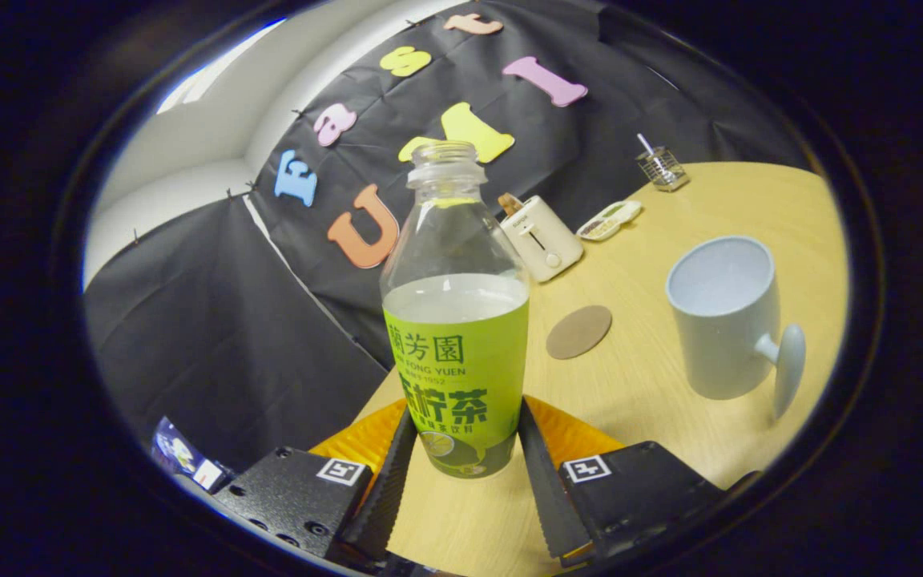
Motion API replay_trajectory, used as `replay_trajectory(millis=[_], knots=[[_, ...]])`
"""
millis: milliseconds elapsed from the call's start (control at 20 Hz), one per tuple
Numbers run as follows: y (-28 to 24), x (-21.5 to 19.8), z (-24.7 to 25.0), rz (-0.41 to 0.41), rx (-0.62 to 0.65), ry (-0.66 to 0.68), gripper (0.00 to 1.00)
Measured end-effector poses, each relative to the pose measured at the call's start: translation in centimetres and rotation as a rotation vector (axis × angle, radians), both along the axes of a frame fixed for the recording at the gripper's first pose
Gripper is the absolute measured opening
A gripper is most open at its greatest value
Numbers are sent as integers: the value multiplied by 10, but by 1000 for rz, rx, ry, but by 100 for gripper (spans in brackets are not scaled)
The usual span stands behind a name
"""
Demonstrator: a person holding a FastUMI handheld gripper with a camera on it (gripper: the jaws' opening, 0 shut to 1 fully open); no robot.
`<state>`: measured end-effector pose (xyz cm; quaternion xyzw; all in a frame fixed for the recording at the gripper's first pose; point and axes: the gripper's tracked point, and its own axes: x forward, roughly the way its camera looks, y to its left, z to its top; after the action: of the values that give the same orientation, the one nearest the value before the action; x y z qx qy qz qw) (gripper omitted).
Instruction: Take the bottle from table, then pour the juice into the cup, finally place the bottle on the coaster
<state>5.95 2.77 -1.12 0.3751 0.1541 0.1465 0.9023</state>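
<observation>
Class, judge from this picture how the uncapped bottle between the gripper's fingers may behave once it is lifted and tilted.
The bottle has no cap, so tilting will probably spill juice readily. It looks roughly half full, so likely moderately heavy, with liquid that shifts. Its thin clear plastic may flex where the gripper fingers press its glossy label, which could be slippery.

white toaster (540,238) on wooden table (670,377), small tray (609,219) beside it, wire basket (661,168) beyond

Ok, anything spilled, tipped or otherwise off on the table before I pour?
Nothing stands out. The bottle is uncapped and upright between the hand-held gripper fingers, which press its sides. The cup stands upright, the coaster lies flat and bare, and the table shows no spill.
</observation>
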Motion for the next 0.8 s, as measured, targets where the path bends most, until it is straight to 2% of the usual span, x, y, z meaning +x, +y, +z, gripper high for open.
replay_trajectory(millis=[600, 800], knots=[[-10, -8, 6, 92, 336, 86, 75], [-18, -9, 7, 96, 426, 112, 75]])
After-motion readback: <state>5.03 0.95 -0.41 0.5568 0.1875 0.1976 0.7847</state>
